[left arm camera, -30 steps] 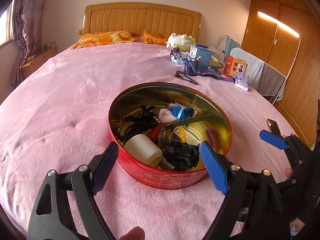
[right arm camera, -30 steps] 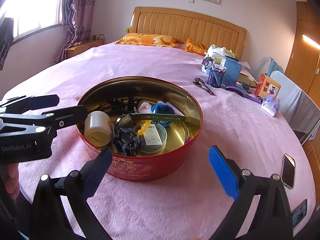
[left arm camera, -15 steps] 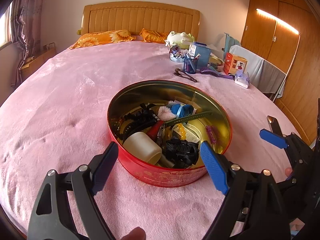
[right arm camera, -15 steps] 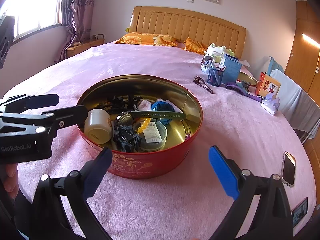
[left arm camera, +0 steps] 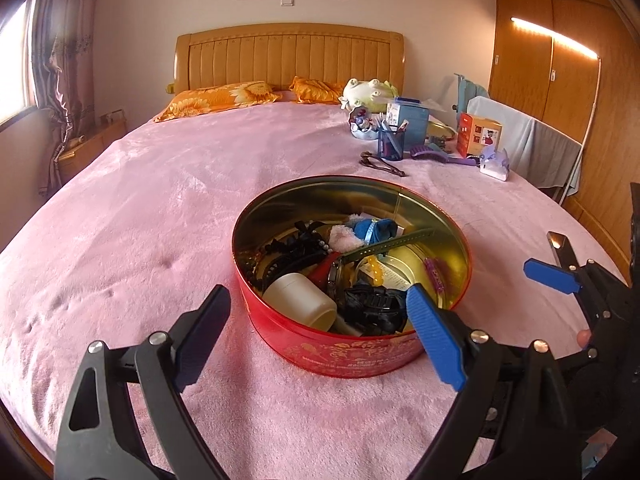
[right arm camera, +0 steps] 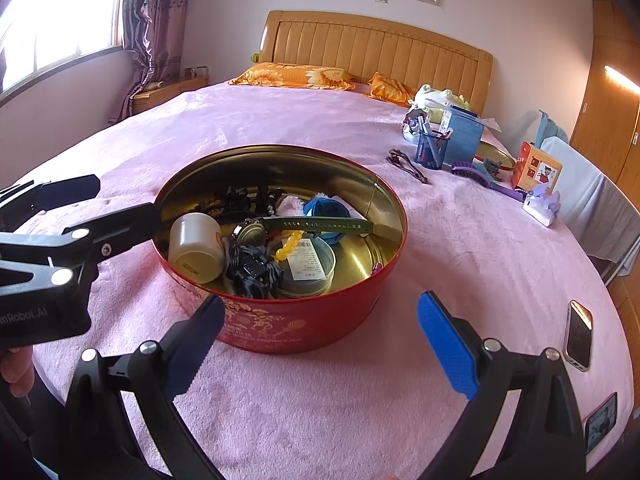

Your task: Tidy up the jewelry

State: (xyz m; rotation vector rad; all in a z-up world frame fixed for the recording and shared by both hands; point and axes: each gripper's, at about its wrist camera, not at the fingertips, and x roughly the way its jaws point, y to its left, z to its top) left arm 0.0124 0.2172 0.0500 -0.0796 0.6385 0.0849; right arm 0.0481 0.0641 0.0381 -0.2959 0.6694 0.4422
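A round red tin (left arm camera: 340, 354) (right arm camera: 288, 330) with a gold inside sits on the pink bedspread. In it lie a cream jar (left arm camera: 300, 306) (right arm camera: 196, 246), black hair clips (right arm camera: 252, 266), a green watch strap (right arm camera: 320, 224), a yellow bead bracelet (right arm camera: 289, 245) and a small labelled round tin (right arm camera: 310, 266). My left gripper (left arm camera: 317, 296) hovers at the tin's near-left side. Its jaws are opening and the pads press on nothing. In the right wrist view one of its fingers (right arm camera: 120, 220) reaches the tin's left rim. My right gripper (right arm camera: 320, 302) stands open before the tin's near wall, holding nothing.
At the far right of the bed stand a blue pen cup (right arm camera: 430, 152), a blue box (right arm camera: 464, 136), a purple brush (right arm camera: 476, 172), an orange box (right arm camera: 538, 170) and a plush toy (left arm camera: 368, 90). A brown clip (left arm camera: 380, 162) lies behind the tin. A phone (right arm camera: 578, 336) lies at the right.
The left wrist view has tipped up slightly, showing more of the wall, and the left jaws stand a little wider. The right gripper and the tin have not moved.
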